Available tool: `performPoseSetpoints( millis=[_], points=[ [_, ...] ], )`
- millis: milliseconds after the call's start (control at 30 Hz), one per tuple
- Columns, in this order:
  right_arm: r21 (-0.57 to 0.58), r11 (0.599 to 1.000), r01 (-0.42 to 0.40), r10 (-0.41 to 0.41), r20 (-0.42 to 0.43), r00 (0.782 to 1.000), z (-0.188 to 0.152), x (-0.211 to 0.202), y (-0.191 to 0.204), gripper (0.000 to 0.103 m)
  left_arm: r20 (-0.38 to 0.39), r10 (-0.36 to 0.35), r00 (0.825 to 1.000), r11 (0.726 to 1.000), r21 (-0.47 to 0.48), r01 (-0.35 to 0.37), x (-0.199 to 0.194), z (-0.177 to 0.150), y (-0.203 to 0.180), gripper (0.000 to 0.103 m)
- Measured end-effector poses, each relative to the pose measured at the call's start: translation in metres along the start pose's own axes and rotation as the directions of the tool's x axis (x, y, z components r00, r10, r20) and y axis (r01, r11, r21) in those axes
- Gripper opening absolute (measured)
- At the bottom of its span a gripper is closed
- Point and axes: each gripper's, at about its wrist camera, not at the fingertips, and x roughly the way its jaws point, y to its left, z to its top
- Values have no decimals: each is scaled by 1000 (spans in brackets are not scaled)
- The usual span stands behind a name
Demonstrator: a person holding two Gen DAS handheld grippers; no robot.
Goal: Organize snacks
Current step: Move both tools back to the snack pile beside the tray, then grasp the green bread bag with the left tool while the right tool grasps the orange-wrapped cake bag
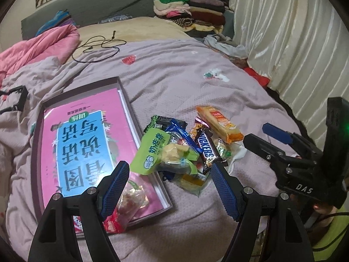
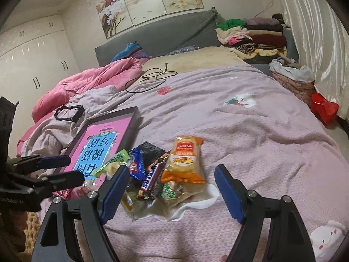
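**Inspector:** Surface and materials?

**Assistant:** A bed with a mauve bedspread [image 1: 185,83] of dimpled, waffle-like weave, wrinkled, with small appliqué patches. No worktop is involved.

**Inspector:** Containers?

**Assistant:** One shallow rectangular box tray [image 1: 37,135], dark-rimmed, at 9 o'clock of the snack heap. A glossy pink and blue book [image 1: 87,148] lies flat in it and fills most of the base. A clear packet with red ends [image 1: 122,207] lies on the book at the tray's near corner.

**Inspector:** The snacks?

**Assistant:** A loose overlapping snack pile [image 1: 192,150] on the bedspread, touching the tray's right rim. A crinkled orange cracker pack [image 2: 185,161] lies at 1 o'clock of the heap; a brown Snickers bar [image 2: 151,178] lies at the centre; a light green pouch [image 1: 150,150] at 9 o'clock overhangs the tray edge; a blue foil wrapper [image 2: 137,167] sits between them.

**Inspector:** Fingers?

**Assistant:** Left gripper [image 1: 172,190]: blue ribbed fingers spread, nothing between them, above the pile's near side. Right gripper [image 2: 172,193]: spread likewise, straddling the heap without pinching it.
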Motion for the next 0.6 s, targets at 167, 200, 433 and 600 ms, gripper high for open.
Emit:
performPoseSetpoints(
  millis=[167,200,433,600],
  points=[
    [13,1000,6,-6,-6,1000,0,3,-7,80,-15,19,1000,1000,19,-19,12,2,-5,79],
    [15,1000,7,-7,-8,1000,-1,4,-8,80,-14,26,1000,999,20,-26,14,3,-5,79],
    [33,999,4,-3,-19,1000,-1,9,-14,80,-31,19,999,999,-28,-20,27,8,0,75],
    [42,999,4,-3,-24,1000,0,13,-16,80,-41,16,999,1000,-6,-16,37,11,-4,67]
  ],
)
